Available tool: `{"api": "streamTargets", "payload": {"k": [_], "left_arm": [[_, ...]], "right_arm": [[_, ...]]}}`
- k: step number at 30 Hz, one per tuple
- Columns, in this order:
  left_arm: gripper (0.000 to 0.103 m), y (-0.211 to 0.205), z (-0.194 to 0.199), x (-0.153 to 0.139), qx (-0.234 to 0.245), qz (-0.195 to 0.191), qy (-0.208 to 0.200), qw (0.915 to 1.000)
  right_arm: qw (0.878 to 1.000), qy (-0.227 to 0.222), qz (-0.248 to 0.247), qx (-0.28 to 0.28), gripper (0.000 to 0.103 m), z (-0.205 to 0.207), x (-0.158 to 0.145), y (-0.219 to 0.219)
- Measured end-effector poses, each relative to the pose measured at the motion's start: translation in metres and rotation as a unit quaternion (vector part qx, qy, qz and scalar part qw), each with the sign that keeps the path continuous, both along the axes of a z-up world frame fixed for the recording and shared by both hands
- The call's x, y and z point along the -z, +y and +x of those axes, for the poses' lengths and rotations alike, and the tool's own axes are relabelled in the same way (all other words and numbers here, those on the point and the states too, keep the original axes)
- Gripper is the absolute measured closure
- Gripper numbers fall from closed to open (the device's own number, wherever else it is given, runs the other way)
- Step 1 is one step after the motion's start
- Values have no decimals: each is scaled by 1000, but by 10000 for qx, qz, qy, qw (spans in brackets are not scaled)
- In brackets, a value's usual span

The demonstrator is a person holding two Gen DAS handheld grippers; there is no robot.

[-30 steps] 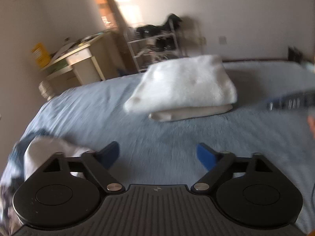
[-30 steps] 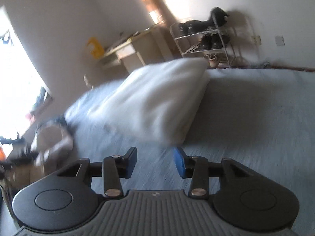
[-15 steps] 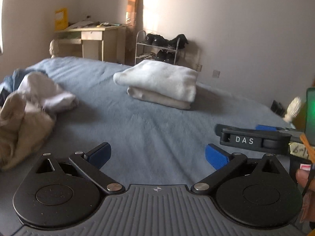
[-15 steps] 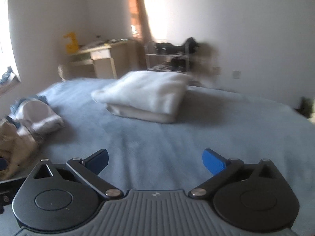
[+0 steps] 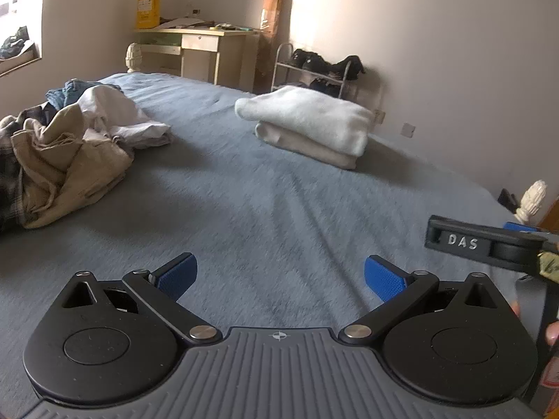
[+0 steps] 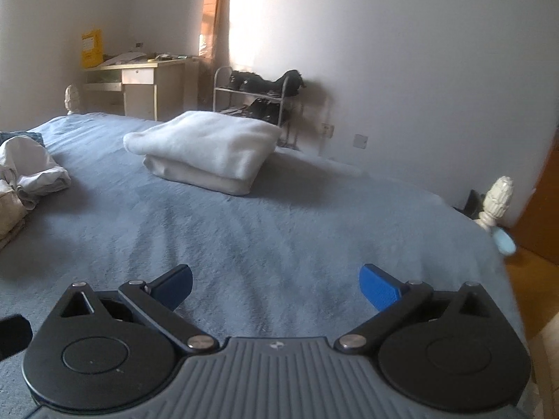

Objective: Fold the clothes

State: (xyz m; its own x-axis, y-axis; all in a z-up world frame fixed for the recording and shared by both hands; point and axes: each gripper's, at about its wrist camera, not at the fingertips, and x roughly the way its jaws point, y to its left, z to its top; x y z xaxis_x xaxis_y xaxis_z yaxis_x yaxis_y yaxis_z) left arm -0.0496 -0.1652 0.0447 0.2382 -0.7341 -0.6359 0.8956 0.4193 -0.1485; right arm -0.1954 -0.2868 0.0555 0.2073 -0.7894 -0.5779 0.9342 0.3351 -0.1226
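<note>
A stack of folded white clothes [image 5: 307, 122] lies on the blue bed [image 5: 262, 216], also in the right wrist view [image 6: 206, 150]. A heap of unfolded clothes [image 5: 66, 146], beige, white, denim and plaid, lies at the left; its edge shows in the right wrist view [image 6: 24, 174]. My left gripper [image 5: 279, 276] is open and empty above the near part of the bed. My right gripper [image 6: 276, 286] is open and empty too; its side shows at the right of the left wrist view [image 5: 489, 244].
A desk [image 5: 206, 49] and a shoe rack [image 5: 314, 70] stand against the far wall. White bedposts mark the bed's corners [image 6: 496, 202] [image 5: 134, 56]. A wooden door [image 6: 545, 209] is at the right.
Both grippers have pulled back from the folded stack and levelled out. The right gripper's jaws have opened wide. The unfolded heap has come into fuller view at the left.
</note>
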Motion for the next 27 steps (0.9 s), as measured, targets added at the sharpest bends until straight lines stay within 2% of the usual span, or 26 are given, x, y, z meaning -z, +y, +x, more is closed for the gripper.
{"api": "streamTargets", "payload": {"k": [11,16,27], "left_arm": [[0,-11,-13,6,-67,318,-269,9991],[0,-19,-12,12,-225,501,-195,9983],[0,-29,-22,15,-114,646,-210,9976]], "right_arm": [[9999,68,-102,117,0,-7,0,-2],[9999,120,-22,110,0,-9,3,-7],[9995,201,212,106,0,-12,7,-15]]}}
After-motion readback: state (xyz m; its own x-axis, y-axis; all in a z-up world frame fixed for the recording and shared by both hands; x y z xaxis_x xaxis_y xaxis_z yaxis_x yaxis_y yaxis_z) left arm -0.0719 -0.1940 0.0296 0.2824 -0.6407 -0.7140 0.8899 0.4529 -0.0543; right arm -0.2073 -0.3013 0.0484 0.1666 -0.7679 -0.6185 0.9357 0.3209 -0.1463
